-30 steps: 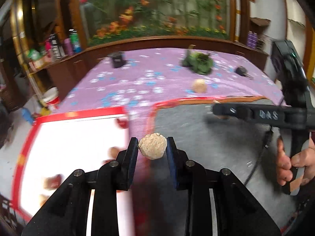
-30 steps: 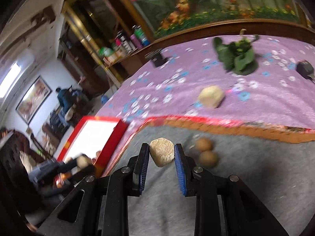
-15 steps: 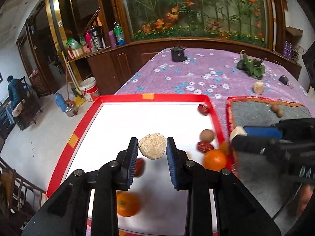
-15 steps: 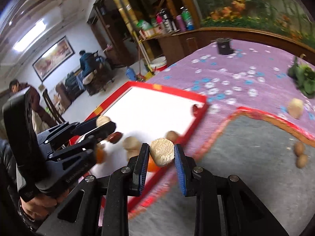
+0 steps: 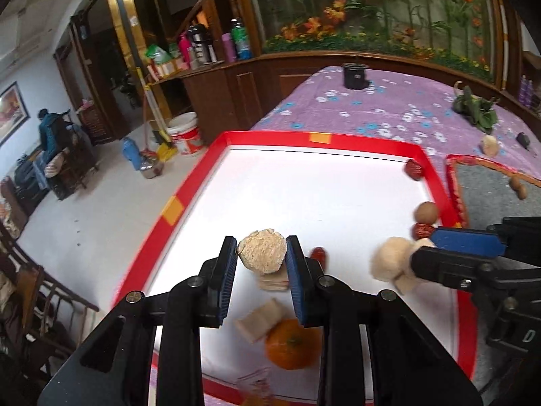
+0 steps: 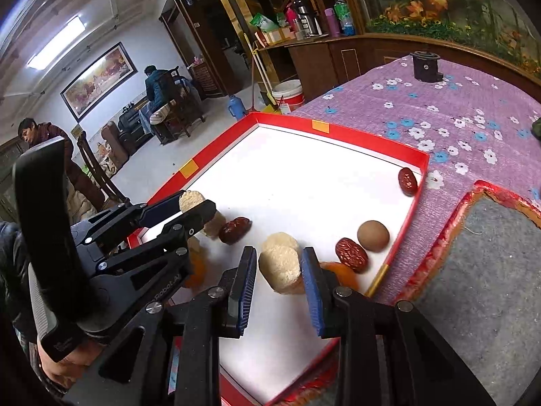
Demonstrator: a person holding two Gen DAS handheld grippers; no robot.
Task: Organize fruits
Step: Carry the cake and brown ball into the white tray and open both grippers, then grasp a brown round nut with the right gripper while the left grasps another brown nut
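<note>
Fruits were seen spread over a red-rimmed white tray (image 5: 236,137) on a purple flowered tablecloth (image 5: 389,108). An orange (image 5: 292,343) lay at the near edge in the left wrist view, a red date (image 6: 407,181) in the far right corner, a round brown fruit (image 6: 373,235) and another date (image 6: 351,254) by the right rim.

Left gripper (image 5: 261,272) was held narrow, pads clamped on a pale rough chunk (image 5: 262,250), above the tray.

Right gripper (image 6: 275,282) was caught with its jaws opening; a pale puffed piece (image 6: 282,265) sat between them, small gaps visible at both pads, so no grip was shown. It could not be told whether the piece rested on the tray floor.

A grey mat (image 6: 490,270) with a red-orange border was seen just right of the tray, with two small brown fruits (image 5: 517,186) on it.
</note>
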